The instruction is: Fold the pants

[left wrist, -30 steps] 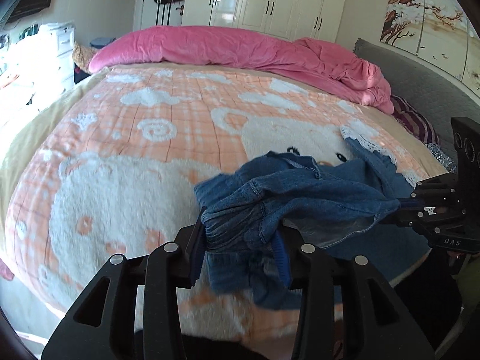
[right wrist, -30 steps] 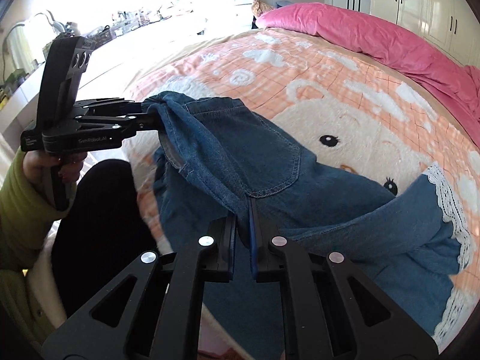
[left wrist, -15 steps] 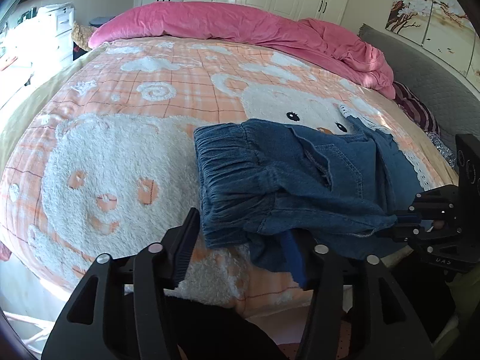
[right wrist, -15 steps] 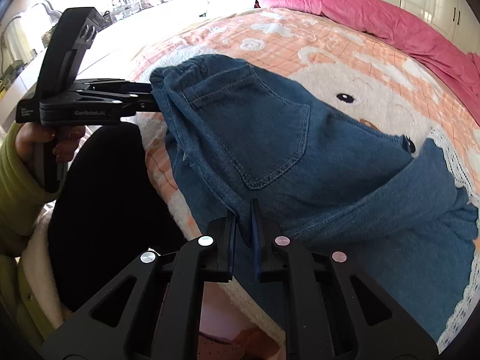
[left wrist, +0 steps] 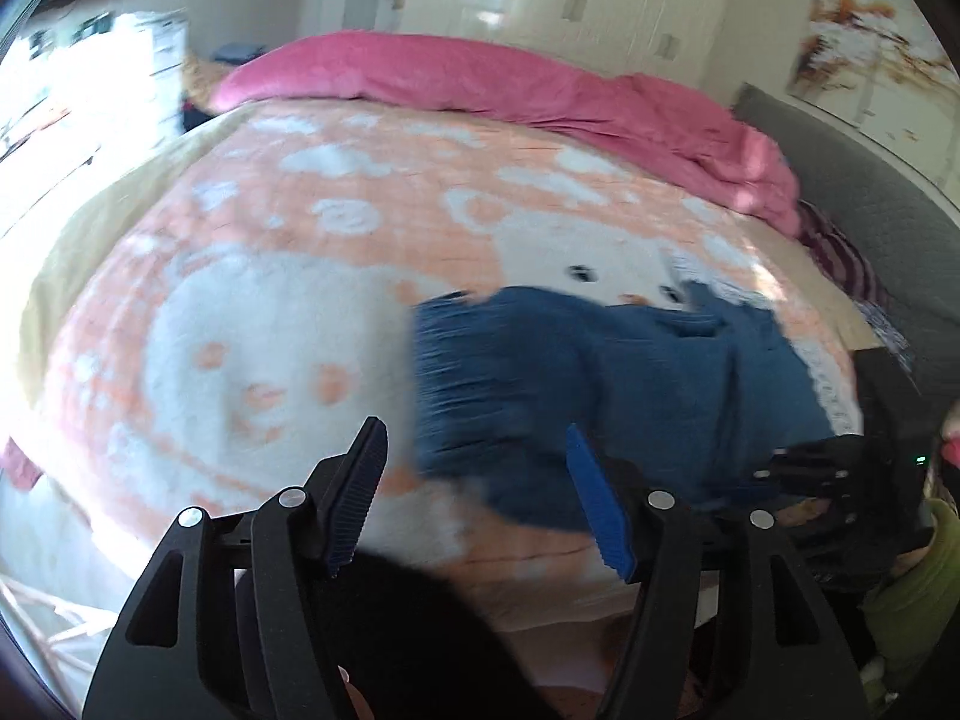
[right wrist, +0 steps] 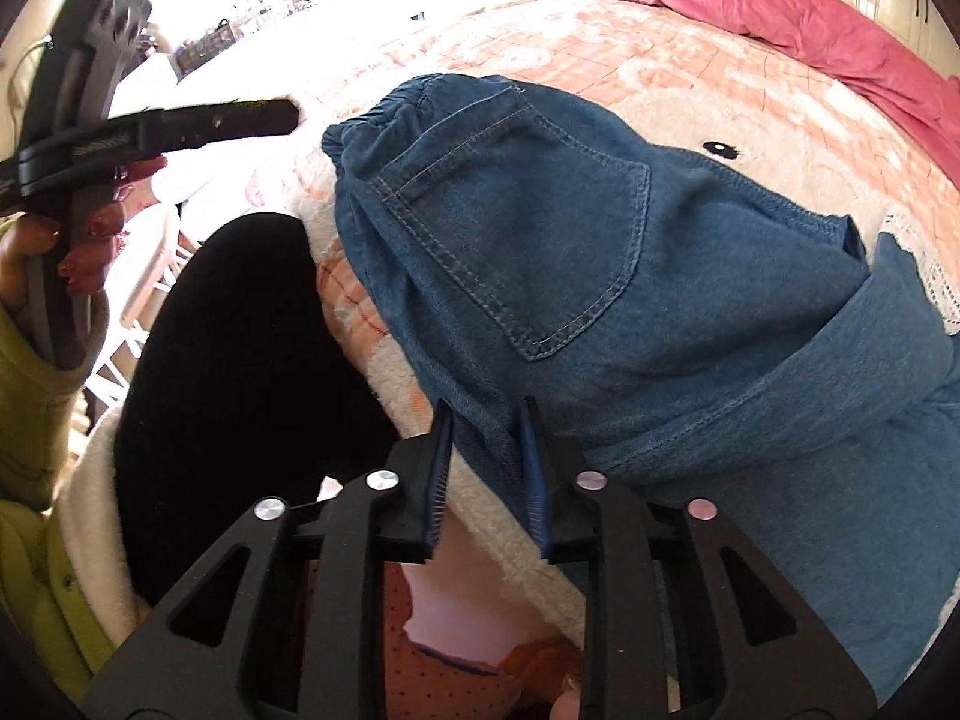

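Note:
The blue denim pants (right wrist: pixel 540 228) lie folded on the peach bear-print blanket (right wrist: pixel 720 78), waistband at the upper left, a back pocket on top and a lace-trimmed hem at the right. My right gripper (right wrist: pixel 486 456) is at their near edge with its jaws opening. The denim edge still lies between the parted pads. My left gripper (right wrist: pixel 288 114) hovers left of the waistband and clear of it. In the blurred left wrist view the left gripper (left wrist: pixel 474 468) has its jaws opening with nothing gripped, short of the pants (left wrist: pixel 600 372). The right gripper (left wrist: pixel 840 468) shows at the right.
A pink duvet (left wrist: pixel 480 78) is bunched along the far side of the bed, with white wardrobes behind it. A grey headboard (left wrist: pixel 870 210) runs along the right. The person's black-clad leg (right wrist: pixel 240 360) presses against the bed's near edge, and a green sleeve (right wrist: pixel 36 360) holds the left gripper.
The pants have come down from the air onto the blanket. The left gripper has let go of the waistband and drawn back. The right gripper's jaws have parted from shut.

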{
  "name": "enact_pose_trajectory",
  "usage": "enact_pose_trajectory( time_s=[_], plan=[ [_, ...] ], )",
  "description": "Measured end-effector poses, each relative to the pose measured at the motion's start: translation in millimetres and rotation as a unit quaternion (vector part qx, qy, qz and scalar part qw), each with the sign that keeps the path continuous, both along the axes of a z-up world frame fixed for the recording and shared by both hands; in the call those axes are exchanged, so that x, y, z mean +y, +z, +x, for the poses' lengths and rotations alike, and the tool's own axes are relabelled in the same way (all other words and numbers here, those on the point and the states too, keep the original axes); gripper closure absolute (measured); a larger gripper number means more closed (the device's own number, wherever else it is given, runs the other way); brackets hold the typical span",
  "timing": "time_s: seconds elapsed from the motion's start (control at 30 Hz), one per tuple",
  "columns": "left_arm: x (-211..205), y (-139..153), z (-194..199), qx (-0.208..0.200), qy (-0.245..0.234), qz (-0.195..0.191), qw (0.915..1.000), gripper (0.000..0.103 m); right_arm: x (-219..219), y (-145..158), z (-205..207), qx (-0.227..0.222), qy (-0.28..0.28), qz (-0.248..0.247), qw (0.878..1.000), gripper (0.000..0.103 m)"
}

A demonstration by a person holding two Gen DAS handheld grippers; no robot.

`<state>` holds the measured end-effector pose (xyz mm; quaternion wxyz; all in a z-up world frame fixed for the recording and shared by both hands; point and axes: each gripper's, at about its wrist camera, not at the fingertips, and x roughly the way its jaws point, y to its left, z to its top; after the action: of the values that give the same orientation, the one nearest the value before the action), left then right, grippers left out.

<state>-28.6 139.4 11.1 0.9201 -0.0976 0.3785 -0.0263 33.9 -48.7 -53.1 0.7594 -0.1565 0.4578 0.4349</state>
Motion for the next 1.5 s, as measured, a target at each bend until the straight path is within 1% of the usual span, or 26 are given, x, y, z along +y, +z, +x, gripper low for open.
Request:
enact_pose_trajectory(
  time_s=[0.03, 0.1, 0.17, 0.23, 0.33, 0.37, 0.43, 0.5, 0.53, 0.6, 0.67, 0.73, 0.77, 0.8, 0.83, 0.87, 0.93, 1.0, 1.07, 1.13, 1.23, 1.3, 1.4, 1.5],
  plan=[
    [-11.0, 1.2, 5.0, -0.003, -0.014, 0.002, 0.9999, 0.043, -0.1, 0.3, -0.7, 0.004, 0.002, 0.000, 1.000, 0.080],
    [-34.5, 0.4, 18.6, -0.007, -0.039, 0.007, 0.9992, 0.043, -2.5, 2.8, -2.2, 0.013, 0.004, 0.003, 1.000, 0.079],
    [-50.9, -6.0, 28.8, -0.009, -0.041, 0.032, 0.9986, 0.043, -9.5, 8.1, -3.3, 0.017, 0.002, 0.014, 1.000, 0.077],
    [-59.9, -17.5, 36.1, 0.004, -0.045, 0.040, 0.9982, 0.043, -22.5, 17.3, -3.2, 0.016, -0.009, 0.030, 0.999, 0.077],
    [-62.3, -43.4, 42.7, 0.042, -0.037, 0.052, 0.9971, 0.044, -43.5, 30.7, 4.3, -0.010, -0.056, 0.046, 0.997, 0.075],
    [-61.1, -49.6, 43.9, 0.049, -0.035, 0.055, 0.9966, 0.044, -48.9, 34.3, 8.6, -0.017, -0.072, 0.049, 0.996, 0.075],
    [-61.0, -57.0, 43.6, 0.049, -0.035, 0.060, 0.9964, 0.042, -55.2, 40.7, 18.9, -0.032, -0.100, 0.053, 0.993, 0.075],
    [-63.9, -58.7, 42.8, 0.047, -0.038, 0.072, 0.9956, 0.041, -53.7, 44.0, 31.2, -0.029, -0.114, 0.060, 0.991, 0.070],
    [-64.7, -59.1, 42.1, 0.046, -0.040, 0.073, 0.9955, 0.038, -49.6, 44.6, 36.9, -0.027, -0.118, 0.060, 0.991, 0.067],
    [-64.8, -60.8, 41.6, 0.044, -0.043, 0.074, 0.9953, 0.038, -42.9, 43.6, 42.2, -0.032, -0.116, 0.056, 0.991, 0.062],
    [-64.0, -61.8, 41.4, 0.043, -0.044, 0.073, 0.9954, 0.038, -34.6, 37.4, 47.9, -0.031, -0.118, 0.041, 0.992, 0.054],
    [-63.9, -61.8, 41.1, 0.042, -0.045, 0.073, 0.9955, 0.037, -31.9, 16.3, 54.8, -0.018, -0.139, 0.008, 0.990, 0.053],
    [-64.1, -61.8, 40.7, 0.040, -0.046, 0.072, 0.9955, 0.036, -34.2, 2.3, 57.8, 0.000, -0.154, -0.004, 0.988, 0.052],
    [-64.9, -61.9, 40.8, 0.038, -0.049, 0.071, 0.9955, 0.032, -38.9, -6.9, 57.6, 0.010, -0.164, 0.004, 0.986, 0.052],
    [-65.6, -62.4, 41.0, 0.037, -0.052, 0.072, 0.9954, 0.030, -42.5, -8.9, 54.3, 0.006, -0.167, 0.016, 0.986, 0.052],
    [-66.7, -62.4, 41.0, 0.036, -0.053, 0.075, 0.9951, 0.029, -44.6, -7.4, 51.7, 0.000, -0.166, 0.022, 0.986, 0.052],
    [-68.0, -60.4, 40.5, 0.035, -0.053, 0.078, 0.9950, 0.029, -51.1, 1.7, 49.2, 0.005, -0.164, 0.036, 0.986, 0.051],
    [-67.7, -49.8, 34.7, 0.026, -0.054, 0.071, 0.9957, 0.029, -64.7, 18.0, 47.7, 0.002, -0.174, 0.072, 0.982, 0.045],
    [-69.3, -29.1, 22.2, 0.000, -0.064, 0.057, 0.9963, 0.029, -79.6, 34.9, 45.2, -0.022, -0.190, 0.090, 0.977, 0.038],
    [-74.1, -10.7, 12.0, -0.025, -0.071, 0.061, 0.9953, 0.029, -96.3, 48.6, 44.5, -0.038, -0.209, 0.102, 0.972, 0.035],
    [-86.7, 7.5, 6.5, -0.043, -0.086, 0.062, 0.9934, 0.029, -120.1, 58.9, 50.2, -0.046, -0.245, 0.112, 0.962, 0.033],
    [-98.7, 10.3, 10.9, -0.042, -0.109, 0.047, 0.9920, 0.029, -132.6, 61.3, 53.4, -0.054, -0.265, 0.106, 0.957, 0.033],
    [-120.5, 0.9, 26.7, -0.017, -0.141, 0.027, 0.9895, 0.029, -151.5, 60.7, 58.7, -0.054, -0.292, 0.101, 0.950, 0.031],
    [-143.0, -10.2, 42.9, 0.004, -0.173, -0.004, 0.9850, 0.031, -164.1, 63.4, 63.3, -0.059, -0.306, 0.096, 0.945, 0.027]
  ],
)
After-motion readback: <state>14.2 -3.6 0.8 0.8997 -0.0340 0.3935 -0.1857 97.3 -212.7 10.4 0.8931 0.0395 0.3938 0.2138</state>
